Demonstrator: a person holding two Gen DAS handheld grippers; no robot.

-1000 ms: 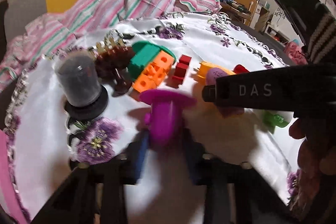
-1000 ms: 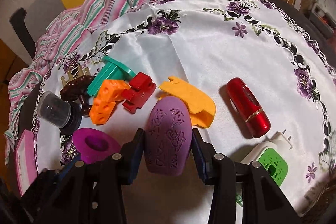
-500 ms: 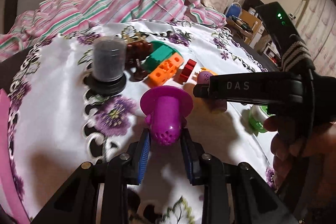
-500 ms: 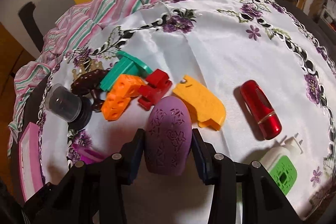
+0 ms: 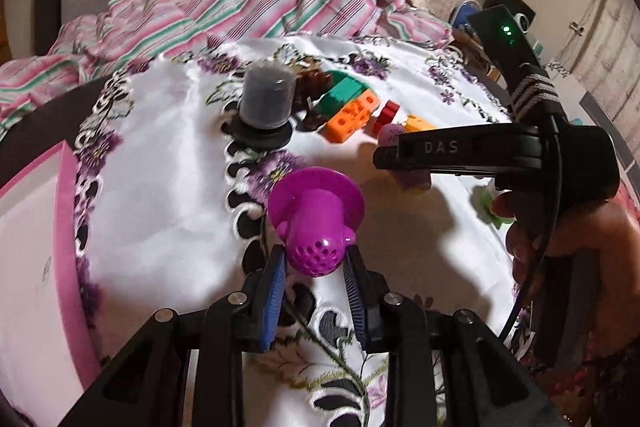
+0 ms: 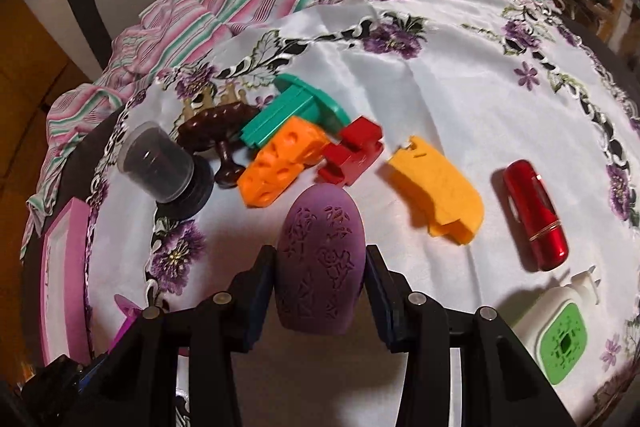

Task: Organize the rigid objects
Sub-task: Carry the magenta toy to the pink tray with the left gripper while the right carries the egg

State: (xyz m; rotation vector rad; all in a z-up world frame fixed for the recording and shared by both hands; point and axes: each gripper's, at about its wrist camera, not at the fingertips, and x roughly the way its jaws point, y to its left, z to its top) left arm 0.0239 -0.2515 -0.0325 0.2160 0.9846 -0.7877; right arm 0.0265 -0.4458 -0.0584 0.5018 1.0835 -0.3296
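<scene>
Left wrist view only: the left gripper (image 5: pixel 316 267) pinches a magenta perforated plug (image 5: pixel 316 223) by its domed, holed end, wide flange facing away, held above the tabletop (image 5: pixel 160 187). A hand (image 5: pixel 560 239) at right grips the right gripper's black handle.

Right wrist view only: the right gripper (image 6: pixel 320 287) clamps a dusky purple egg-shaped piece (image 6: pixel 320 263), surface embossed with leaf and flower patterns, rounded tip pointing forward, low over the white floral tablecloth (image 6: pixel 440 87). A red cylinder (image 6: pixel 536 215) and a white and green plug-in device (image 6: pixel 560 331) lie at right, apart.

Both views: dark capped jar (image 6: pixel 160 163), brown knob (image 6: pixel 220 131), teal piece (image 6: pixel 296 111), orange holed block (image 6: pixel 280 163), red block (image 6: pixel 352 151) clustered together; yellow-orange piece (image 6: pixel 440 187) lies nearby. A pink box (image 6: pixel 64 275) sits at the left edge.
</scene>
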